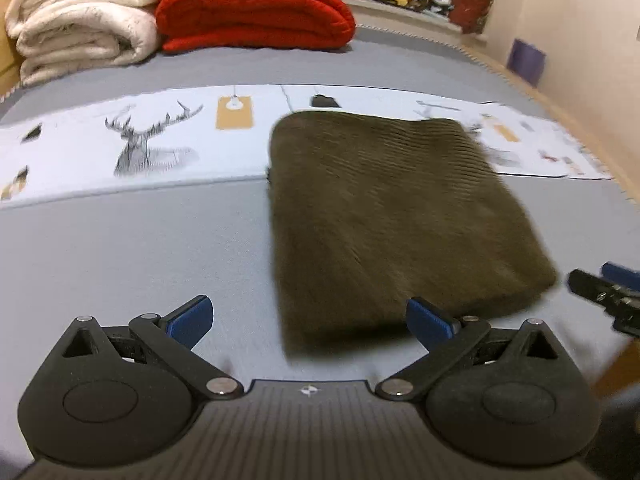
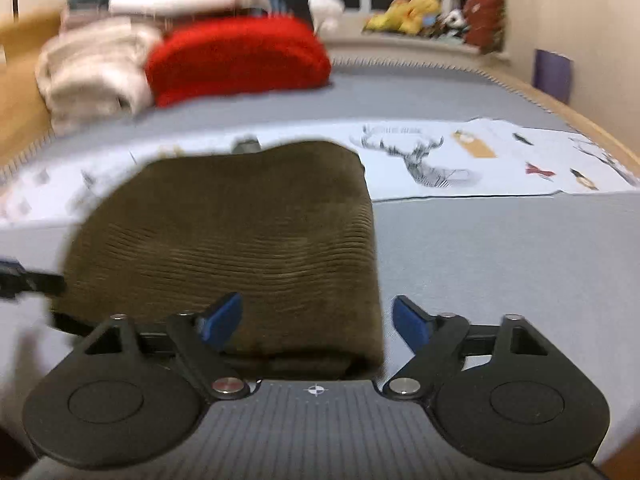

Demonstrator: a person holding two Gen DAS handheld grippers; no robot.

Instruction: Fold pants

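A: Start with the bed (image 1: 120,248). What's on it?

B: A grey cover with a printed deer strip across the middle. At the head end, a folded white blanket (image 1: 80,20) sits beside a red blanket (image 1: 252,12).

A: And the pants (image 1: 392,216)?

B: Olive corduroy, lying mid-bed as a compact rectangle, far edge over the strip, near fold toward the foot.

A: The grippers?

B: The left gripper (image 1: 308,320) has jaws spread wide, gripping nothing, near the fold. The right gripper (image 2: 316,320) is also wide, one finger over the cloth.

A: So which step?

B: I'd judge the folding nearly finished. Next probably needs only a light press, or pulling clear without dragging layers.
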